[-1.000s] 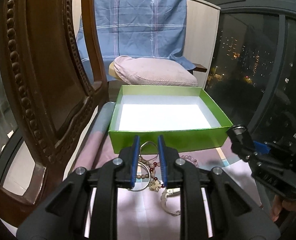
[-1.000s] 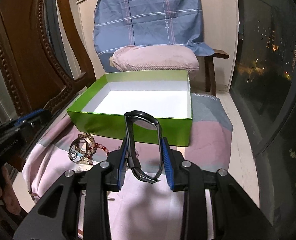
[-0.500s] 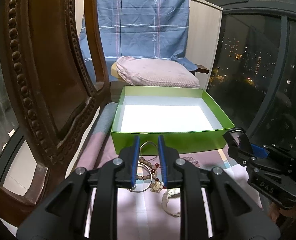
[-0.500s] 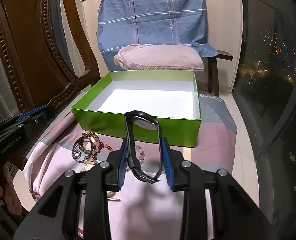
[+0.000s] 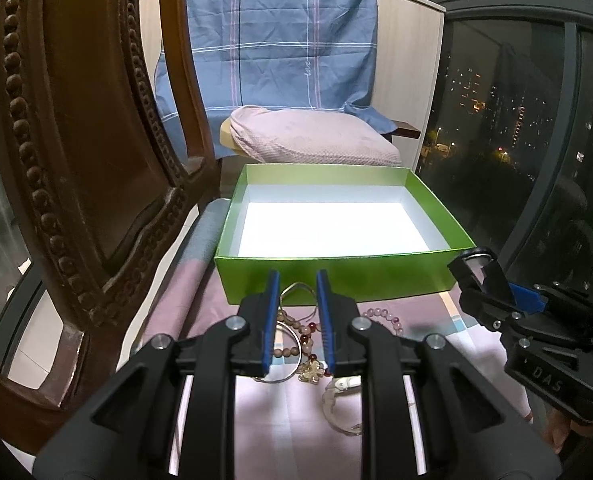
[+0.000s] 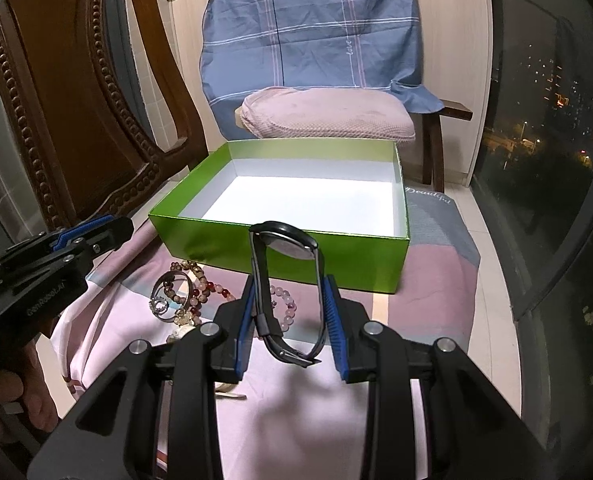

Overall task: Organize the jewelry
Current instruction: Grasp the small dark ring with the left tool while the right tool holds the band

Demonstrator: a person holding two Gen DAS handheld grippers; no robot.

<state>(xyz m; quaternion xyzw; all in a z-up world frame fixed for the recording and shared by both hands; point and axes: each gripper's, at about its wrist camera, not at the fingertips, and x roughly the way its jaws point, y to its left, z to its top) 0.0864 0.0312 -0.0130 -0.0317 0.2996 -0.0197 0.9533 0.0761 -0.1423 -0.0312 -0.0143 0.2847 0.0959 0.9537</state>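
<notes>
An open green box [image 5: 336, 276] with a white inside stands on a pink cloth; it also shows in the right wrist view [image 6: 280, 248]. My right gripper [image 6: 288, 292] is shut on a black wristwatch [image 6: 284, 240], held upright just in front of the box's near wall. My left gripper [image 5: 296, 292] is narrowly open and empty, above a pile of bead bracelets and bangles [image 5: 296, 344] lying before the box. The pile also shows in the right wrist view [image 6: 184, 296]. The right gripper appears at the left wrist view's right edge [image 5: 476, 268].
A carved wooden chair back [image 5: 76, 160] rises close on the left. Behind the box is a chair with a pink cushion [image 5: 312, 140] and a blue checked cloth [image 5: 272, 40]. A dark window [image 5: 516, 100] runs along the right.
Both grippers have moved forward towards the green box. The right gripper carries the watch closer to the box's near wall.
</notes>
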